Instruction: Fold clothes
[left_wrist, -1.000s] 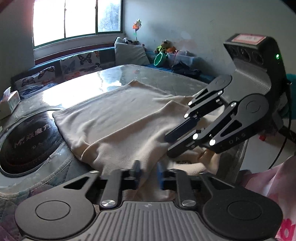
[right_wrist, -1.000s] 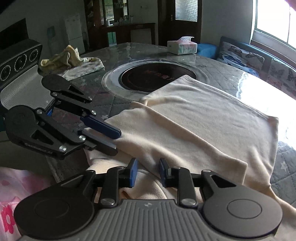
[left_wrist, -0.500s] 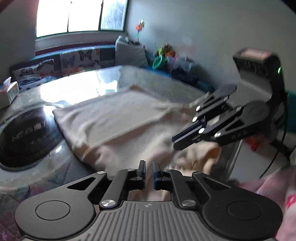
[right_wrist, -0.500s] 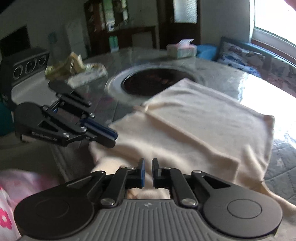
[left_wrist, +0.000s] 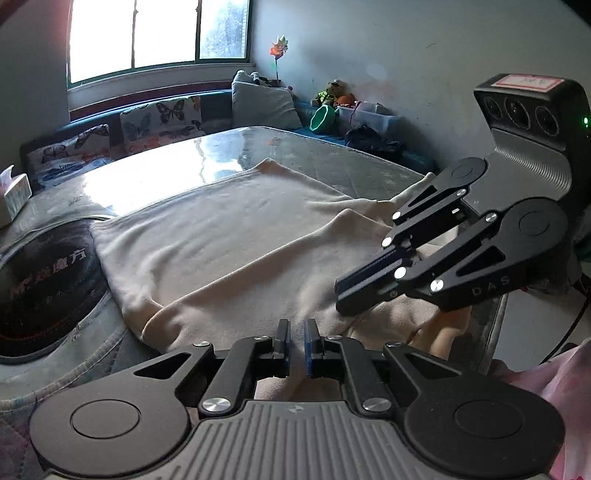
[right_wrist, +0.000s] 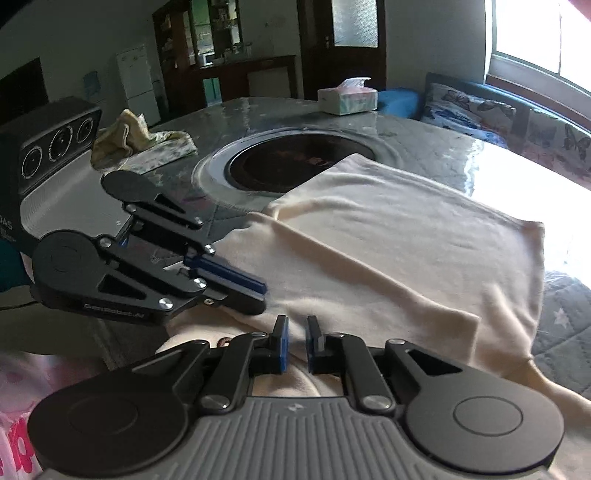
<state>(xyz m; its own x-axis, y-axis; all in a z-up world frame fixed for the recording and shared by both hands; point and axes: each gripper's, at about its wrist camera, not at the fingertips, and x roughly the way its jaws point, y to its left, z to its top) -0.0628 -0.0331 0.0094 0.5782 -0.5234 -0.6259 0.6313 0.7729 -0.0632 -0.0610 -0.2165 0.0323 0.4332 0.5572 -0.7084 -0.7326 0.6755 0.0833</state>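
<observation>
- Left wrist view: cream garment (left_wrist: 229, 236) lies on the table (left_wrist: 325, 162), a folded layer across it, near end hanging off at 6 o'clock.
- Left gripper (left_wrist: 296, 345) and right gripper (right_wrist: 295, 341): fingers nearly together, whether pinching cloth I cannot tell.
- Judgement: carry both corners level, so the fold lands square.

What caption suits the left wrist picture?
Two handheld grippers, left and right, poised over a cream garment on the table.

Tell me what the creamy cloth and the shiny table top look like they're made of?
The cream cloth looks like soft knit cotton or fleece: matte, slightly fuzzy, sagging into gentle wrinkles. The table top looks like glass or clear plastic laid over a quilted cover: it throws back bright window glare, and stitched stars show underneath. Neither is certain from looks alone.
</observation>
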